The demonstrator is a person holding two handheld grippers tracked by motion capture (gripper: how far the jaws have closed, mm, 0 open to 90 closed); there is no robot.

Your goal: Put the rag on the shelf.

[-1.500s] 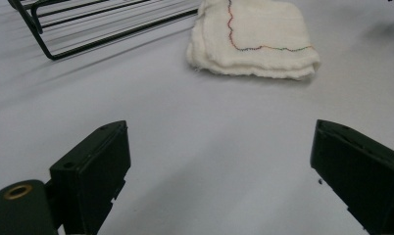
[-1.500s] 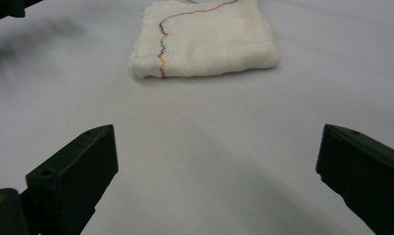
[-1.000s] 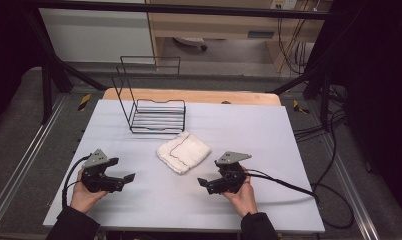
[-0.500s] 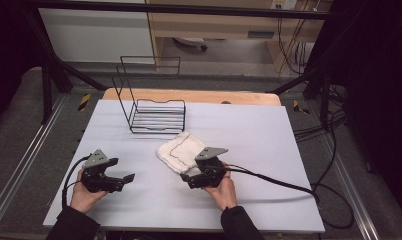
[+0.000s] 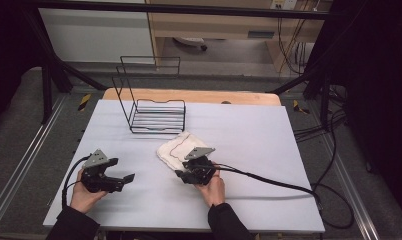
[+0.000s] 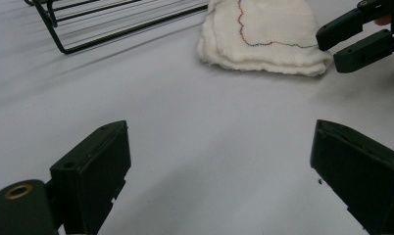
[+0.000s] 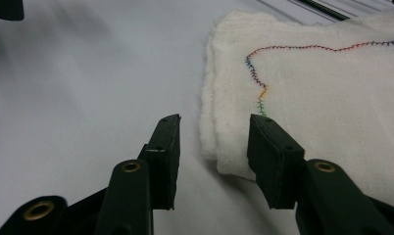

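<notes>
The right gripper [image 7: 213,147] has been closing its jaws on the corner of the white cloth [image 7: 322,98], which sits between them but isn't pinched yet. The left gripper [image 6: 219,166] waits, jaws wide. Grabbing and moving the cloth are still to do.

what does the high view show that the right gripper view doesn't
High view alone: the wire rack standing whole at the table's far side, and the left hand-held gripper wide open, apart from the folded cloth. Right gripper view alone: the cloth's rainbow stitching, and the right hand-held gripper straddling its near corner, pads not yet pressing. Both: cloth, table.
</notes>
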